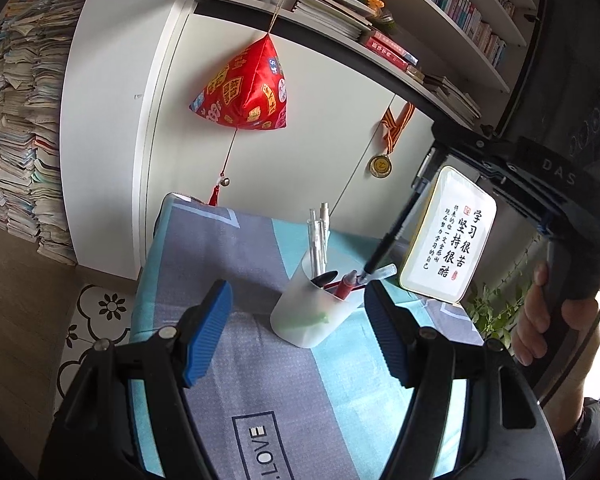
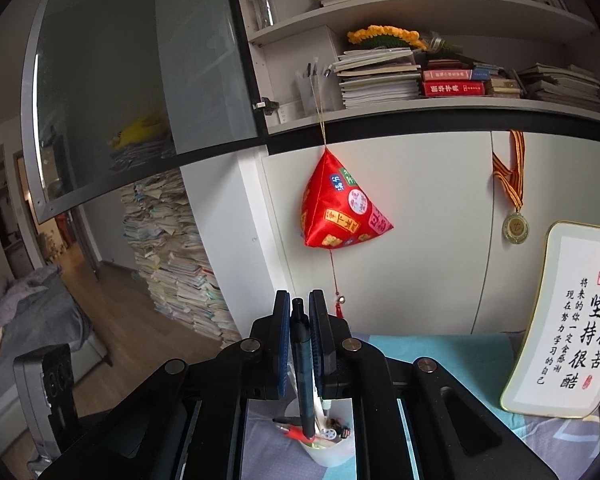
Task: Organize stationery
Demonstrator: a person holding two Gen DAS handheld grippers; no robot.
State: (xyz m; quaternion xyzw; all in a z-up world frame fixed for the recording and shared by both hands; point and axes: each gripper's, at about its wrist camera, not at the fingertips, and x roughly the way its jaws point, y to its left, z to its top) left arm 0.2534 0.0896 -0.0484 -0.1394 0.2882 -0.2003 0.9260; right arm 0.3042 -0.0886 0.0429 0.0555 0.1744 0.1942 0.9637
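Note:
A translucent white pen cup (image 1: 306,314) stands on the blue-grey tablecloth (image 1: 260,392) and holds several pens. My left gripper (image 1: 298,332) is open, its blue fingers on either side of the cup without touching it. My right gripper (image 2: 299,312) is shut on a dark pen (image 2: 303,372), held upright with its tip over the mouth of the cup (image 2: 332,454). In the left wrist view that pen (image 1: 386,246) slants down from the right gripper (image 1: 424,184) to the cup's rim.
A framed calligraphy plaque (image 1: 448,236) leans at the back right of the table, also in the right wrist view (image 2: 568,340). A red hanging ornament (image 1: 246,88) and a medal (image 1: 381,166) hang on the white cabinet behind. Paper stacks (image 1: 16,128) stand at left.

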